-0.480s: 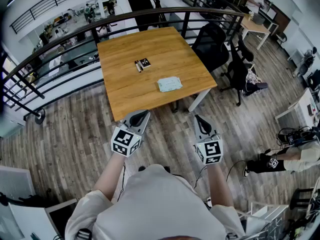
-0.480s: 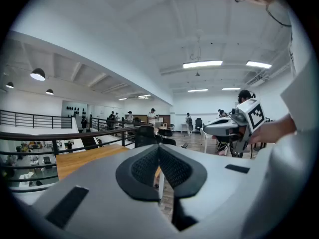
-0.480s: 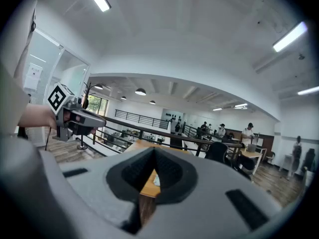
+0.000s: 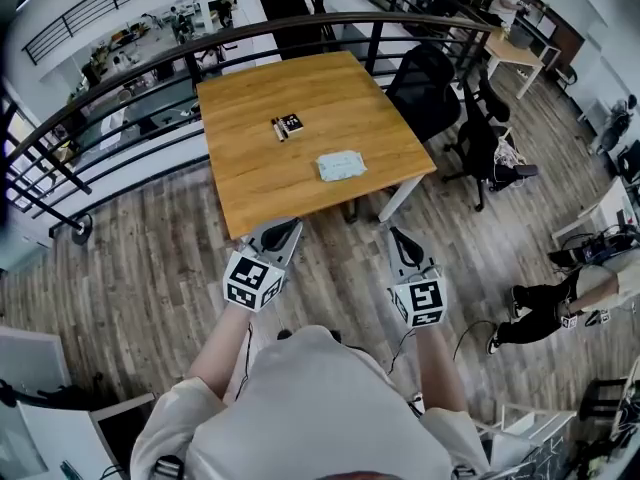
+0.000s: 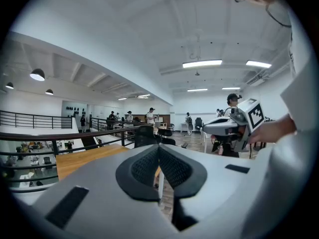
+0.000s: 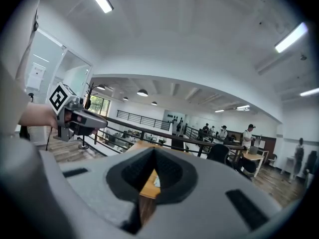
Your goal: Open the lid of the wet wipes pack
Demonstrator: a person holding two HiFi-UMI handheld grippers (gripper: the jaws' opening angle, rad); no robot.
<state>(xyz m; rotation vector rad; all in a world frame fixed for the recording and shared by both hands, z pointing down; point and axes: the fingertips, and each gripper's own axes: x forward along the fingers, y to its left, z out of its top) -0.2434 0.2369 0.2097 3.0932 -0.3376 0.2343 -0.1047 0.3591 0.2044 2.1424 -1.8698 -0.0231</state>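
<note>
Nothing has moved in the last half second; the pale green, flat wet wipes pack (image 4: 340, 166) lies untouched on the square light-wood table (image 4: 250, 183); left gripper (image 4: 283, 230) and right gripper (image 4: 397, 236) hover just off the table's near edge, jaws closed together and empty; opening has not begun.

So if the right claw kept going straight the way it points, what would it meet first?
Probably the table, near its front edge, with the wipes pack further along that line. The right claw is short of it; depth is unclear.
</note>
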